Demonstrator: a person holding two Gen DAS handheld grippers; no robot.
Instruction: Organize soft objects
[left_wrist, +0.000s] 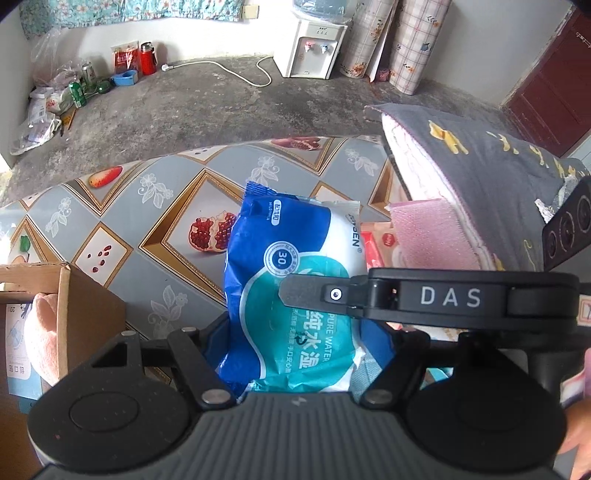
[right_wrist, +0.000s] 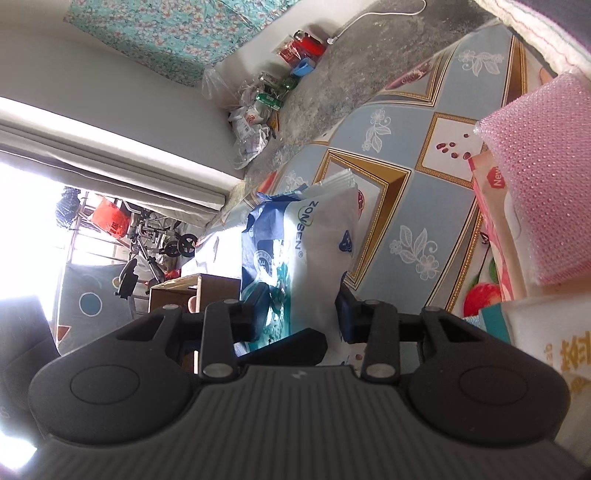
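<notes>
- The left gripper's (left_wrist: 295, 332) fingers stand fairly wide with the blue, teal and white wet-wipe pack (left_wrist: 291, 295) between them; both blue pads sit against the pack's sides, so the pack is held across its width.
- The right gripper (right_wrist: 299, 314) has its fingers at a narrower gap, closed on the same wet-wipe pack (right_wrist: 306, 243) across its thin side; in the left wrist view one black finger (left_wrist: 314, 293) of it lies across the pack's printed face.
- The pack is thus gripped by both tools at once and stands up from the desk (left_wrist: 147, 206), its sealed top edge pointing away from the cameras; whether its lower end touches the desk I cannot tell.
- The desk carries a grey-blue cloth printed with gold diamonds, white flowers and pomegranates.
- Just right of the pack lie a red and pink packet (left_wrist: 380, 243) and a pink dotted sponge cloth (left_wrist: 428, 232), the cloth resting partly on the packet.
- Beyond these sits a folded stack of bedding (left_wrist: 480, 173), dark grey on top with yellow marks, pale pink at its edge.
- To the left stands an open cardboard box (left_wrist: 74, 295) with a peach-coloured towel (left_wrist: 44, 332) inside.
- At the right edge of the left wrist view part of a person's hand (left_wrist: 580, 435) shows.
- On the concrete floor beyond the desk are a white water dispenser (left_wrist: 314, 48), rolls of patterned sheet (left_wrist: 406, 40), and bags and bottles in the corner (left_wrist: 74, 85).
</notes>
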